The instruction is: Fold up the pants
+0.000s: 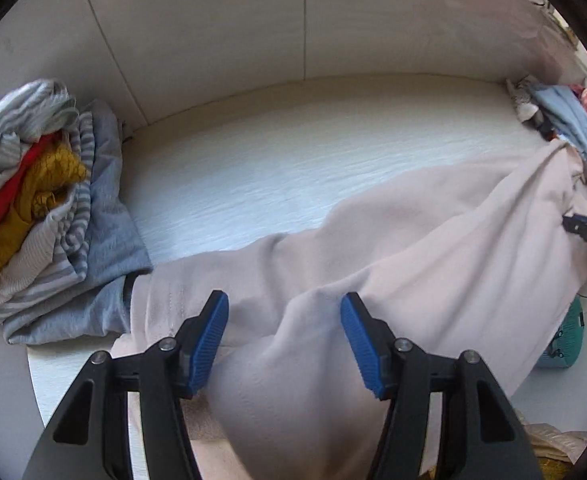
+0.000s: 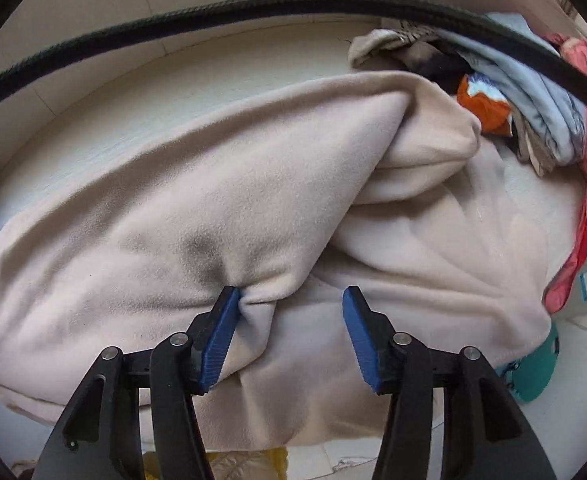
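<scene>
Pants (image 1: 393, 248) in pale pink-beige fleece lie across the white bed (image 1: 253, 152), long axis running side to side, from the folded clothes stack (image 1: 41, 208) at your left to the loose laundry heap (image 2: 533, 100) at your right. Your left gripper (image 1: 284, 344) hangs over the near edge with fabric bulging up between the blue pads, yet neither pad presses on it, so count those fingers as released. Your right gripper (image 2: 291, 340) stands spread too; its left pad touches a pinched pucker of fleece, the other pad is clear, so nothing is grasped. In the right wrist view one leg is doubled over the other, the fold ridge slanting away toward the far right, directly ahead of your right fingers. That hand looks the nearer one to the doubled part, the left to the flatter end by the stack. You cannot make out the waistband or the hems: the near edge drops off the bed below both cameras, and a black cable (image 2: 253, 12) crosses the top of the right view
</scene>
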The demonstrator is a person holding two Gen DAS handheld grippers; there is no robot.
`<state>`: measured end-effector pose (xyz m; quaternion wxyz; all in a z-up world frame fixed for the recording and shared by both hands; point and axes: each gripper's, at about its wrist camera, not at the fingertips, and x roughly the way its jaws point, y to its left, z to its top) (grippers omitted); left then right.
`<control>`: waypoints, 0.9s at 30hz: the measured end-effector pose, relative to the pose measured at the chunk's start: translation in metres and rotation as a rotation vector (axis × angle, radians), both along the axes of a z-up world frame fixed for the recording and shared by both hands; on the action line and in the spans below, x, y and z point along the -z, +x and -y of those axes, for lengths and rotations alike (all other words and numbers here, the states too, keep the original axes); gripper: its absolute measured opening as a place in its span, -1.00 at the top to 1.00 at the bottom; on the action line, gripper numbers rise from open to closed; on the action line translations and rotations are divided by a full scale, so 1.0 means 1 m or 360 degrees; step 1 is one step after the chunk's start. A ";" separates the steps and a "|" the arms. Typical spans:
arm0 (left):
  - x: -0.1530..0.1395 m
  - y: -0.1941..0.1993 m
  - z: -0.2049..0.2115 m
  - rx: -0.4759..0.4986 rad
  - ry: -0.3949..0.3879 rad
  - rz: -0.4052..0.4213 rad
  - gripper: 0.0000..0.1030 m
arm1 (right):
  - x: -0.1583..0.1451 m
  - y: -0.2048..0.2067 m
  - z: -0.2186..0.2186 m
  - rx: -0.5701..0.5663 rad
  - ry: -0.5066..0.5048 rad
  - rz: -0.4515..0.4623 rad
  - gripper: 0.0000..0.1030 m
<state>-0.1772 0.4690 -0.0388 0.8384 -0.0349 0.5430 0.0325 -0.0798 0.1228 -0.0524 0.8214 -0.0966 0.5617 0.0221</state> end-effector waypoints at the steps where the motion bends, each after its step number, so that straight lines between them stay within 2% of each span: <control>1: 0.006 0.000 -0.003 -0.0030 -0.0024 -0.0029 -0.23 | 0.000 0.009 -0.005 -0.0050 -0.0037 0.0015 -0.21; 4: 0.011 -0.005 -0.009 -0.0118 -0.0096 -0.0036 -0.24 | 0.001 0.037 -0.011 -0.0158 -0.0004 0.0032 -0.22; 7: 0.012 -0.010 -0.010 -0.0189 -0.0111 -0.0076 -0.24 | 0.004 0.069 -0.023 -0.0245 0.0045 0.0022 -0.22; 10: 0.011 -0.018 -0.010 -0.0221 -0.0092 -0.0101 -0.24 | 0.010 0.084 -0.037 -0.0302 0.0018 -0.0020 -0.22; 13: 0.006 -0.023 -0.008 -0.0251 -0.0064 -0.0134 -0.24 | -0.001 0.077 -0.036 -0.0361 0.0009 -0.0002 -0.21; 17: 0.008 -0.040 -0.003 -0.0281 -0.0069 -0.0145 -0.24 | -0.015 0.056 -0.024 -0.0426 0.0109 0.0010 -0.21; 21: 0.001 -0.049 -0.008 -0.0311 -0.0097 -0.0126 -0.23 | -0.021 0.056 0.005 -0.0392 0.0097 0.0049 -0.21; 24: -0.002 -0.049 -0.008 -0.0299 -0.0042 -0.0142 -0.23 | -0.009 0.069 0.027 -0.0319 0.0004 0.0029 -0.21; 27: 0.001 -0.045 0.001 -0.0277 -0.0005 -0.0169 -0.24 | 0.012 0.080 0.042 -0.0306 0.0063 -0.0089 -0.21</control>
